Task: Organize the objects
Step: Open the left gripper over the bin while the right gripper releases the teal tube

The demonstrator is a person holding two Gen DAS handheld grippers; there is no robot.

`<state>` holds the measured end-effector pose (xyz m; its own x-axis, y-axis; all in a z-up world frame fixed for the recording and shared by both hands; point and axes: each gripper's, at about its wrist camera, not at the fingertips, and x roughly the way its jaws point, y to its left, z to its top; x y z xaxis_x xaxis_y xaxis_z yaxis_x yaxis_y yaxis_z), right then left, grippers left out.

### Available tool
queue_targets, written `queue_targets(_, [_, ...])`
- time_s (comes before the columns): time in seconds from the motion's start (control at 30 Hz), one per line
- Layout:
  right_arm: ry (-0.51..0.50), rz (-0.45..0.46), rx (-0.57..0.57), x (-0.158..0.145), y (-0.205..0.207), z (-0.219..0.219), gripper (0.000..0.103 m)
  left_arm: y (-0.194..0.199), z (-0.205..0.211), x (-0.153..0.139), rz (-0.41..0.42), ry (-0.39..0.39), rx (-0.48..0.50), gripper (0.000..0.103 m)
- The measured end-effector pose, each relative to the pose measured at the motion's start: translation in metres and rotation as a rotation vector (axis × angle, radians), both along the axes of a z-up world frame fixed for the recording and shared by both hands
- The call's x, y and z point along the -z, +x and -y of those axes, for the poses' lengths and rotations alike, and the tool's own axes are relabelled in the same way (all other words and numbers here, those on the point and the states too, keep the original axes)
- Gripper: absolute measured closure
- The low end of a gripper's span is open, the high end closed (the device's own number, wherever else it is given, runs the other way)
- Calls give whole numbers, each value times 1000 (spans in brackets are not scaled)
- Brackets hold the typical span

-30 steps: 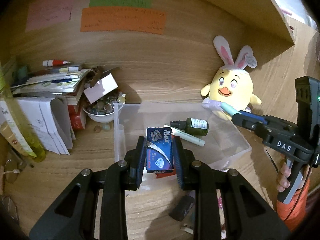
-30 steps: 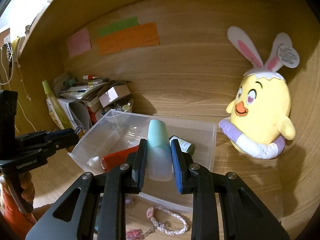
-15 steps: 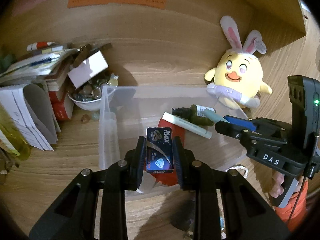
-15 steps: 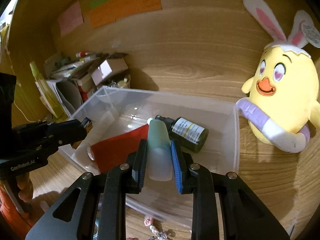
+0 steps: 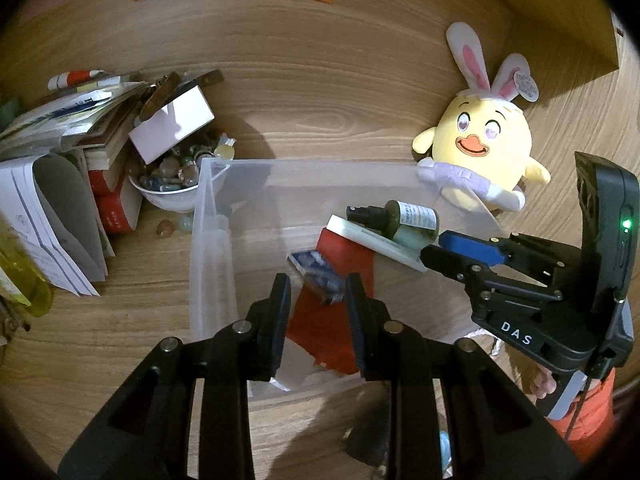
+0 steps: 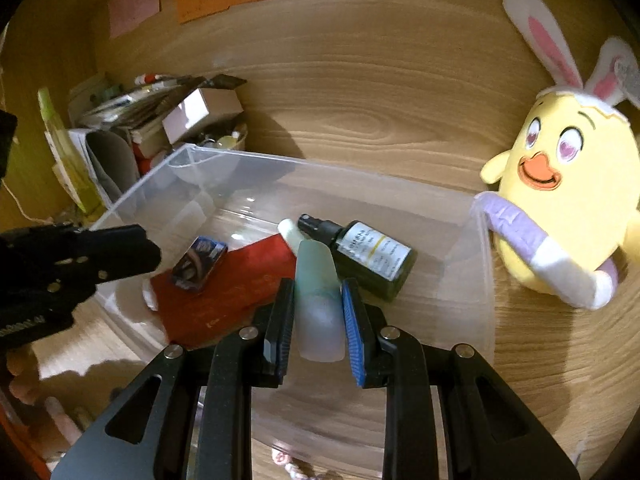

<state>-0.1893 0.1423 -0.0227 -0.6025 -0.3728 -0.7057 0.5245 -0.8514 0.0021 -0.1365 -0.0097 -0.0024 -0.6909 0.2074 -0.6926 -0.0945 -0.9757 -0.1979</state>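
The left claw point(image 5: 316, 300) is hanging apart above the clear plastic bin point(image 5: 208, 264), the small blue box point(image 6: 199, 265) lying on red paper point(image 6: 236, 292). The right claw point(image 6: 318, 312) is clamping a frosted mint tube point(image 6: 318, 308) beside the dark glass bottle point(image 6: 372, 258).

Dim warm light, fisheye-bent edges (slight blur)

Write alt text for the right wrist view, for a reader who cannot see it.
The right gripper holds a pale green bottle over a clear plastic bin. Inside lie a dark spray bottle, a small blue box and a red sheet; a yellow plush chick sits beside it.
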Motion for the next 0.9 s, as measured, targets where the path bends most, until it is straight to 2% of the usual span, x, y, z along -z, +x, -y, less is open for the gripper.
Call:
queue_targets(0.07, [7, -9, 3, -1, 1, 1, 77, 2, 0, -2, -3, -3, 0, 75])
queue_targets(0.1, [9, -13, 4, -2, 2, 0, 69, 3, -1, -3, -7, -6, -1, 72])
queue_targets(0.2, [31, -51, 21, -4, 6, 1, 56, 9, -1, -8, -25, -9, -5, 64])
queue_targets(0.27, [42, -73, 21, -7, 10, 2, 54, 14, -2, -12, -40, -11, -5, 61])
queue_targets(0.33, [42, -80, 18, -9, 12, 2, 51, 19, -3, -16, -54, -17, -8, 53])
queue_targets(0.47, [36, -102, 22, -17, 19, 0, 39, 32, -3, -26, -88, -33, -16, 44])
queue_targets(0.6, [16, -105, 23, -24, 26, -4, 34, 43, -2, -30, -97, -40, -28, 29])
queue_targets(0.7, [1, -106, 27, -29, 31, -10, 29, 51, -2, -31, -97, -43, -27, 27])
queue_targets(0.9, [-13, -127, 44, -38, 45, -28, 27, 65, -2, -29, -80, -48, -22, 27])
